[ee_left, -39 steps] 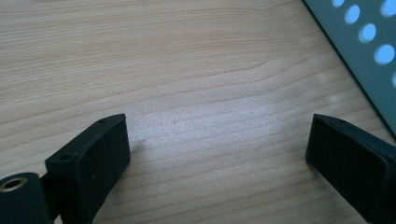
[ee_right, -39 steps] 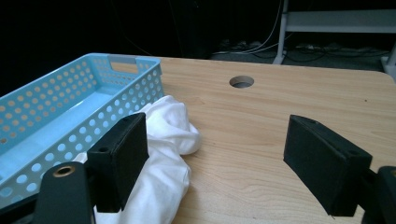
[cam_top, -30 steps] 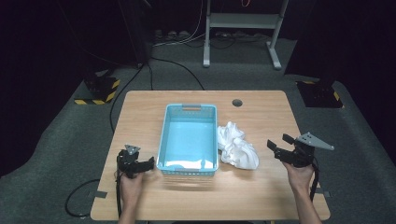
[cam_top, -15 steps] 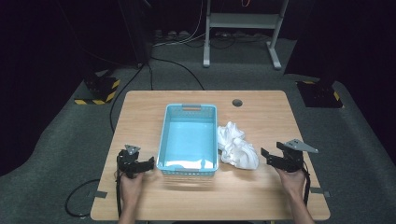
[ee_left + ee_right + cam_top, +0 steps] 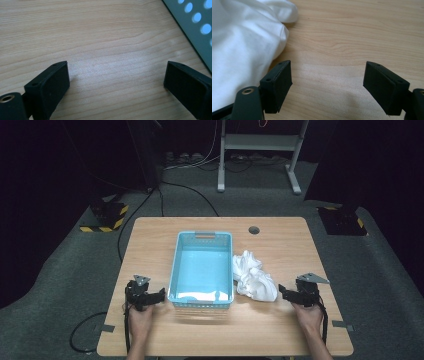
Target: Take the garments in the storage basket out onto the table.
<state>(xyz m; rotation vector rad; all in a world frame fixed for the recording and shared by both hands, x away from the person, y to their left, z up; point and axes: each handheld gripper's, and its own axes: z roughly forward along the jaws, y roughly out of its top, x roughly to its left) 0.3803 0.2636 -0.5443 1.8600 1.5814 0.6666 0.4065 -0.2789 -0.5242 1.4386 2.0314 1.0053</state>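
**Jaws Spread Wide Beside White Cloth on the Bench**

My right gripper (image 5: 289, 294) sat low over the wooden bench (image 5: 280, 245), its jaws parted wide with nothing but bare wood between them. The crumpled white cloth (image 5: 254, 280) lay just beyond my left-hand jaw in the right gripper view, bulging close against that jaw's outer side (image 5: 239, 50); I could not tell whether the fabric touched it. No part of the cloth sat between the pads.

My left gripper (image 5: 151, 296) rested near the bench's front edge, its jaws likewise released and empty, wood grain showing across the whole gap. Just past my right-hand jaw in the left gripper view ran the perforated wall of the light blue basket (image 5: 195, 27), beside the jaw and not within it.

From the high view, the basket (image 5: 175, 270) stood on the bench between my two sets of jaws, with a little white fabric lying at its near end. The cloth heap rested against the basket's far wall, the side facing my right jaws.
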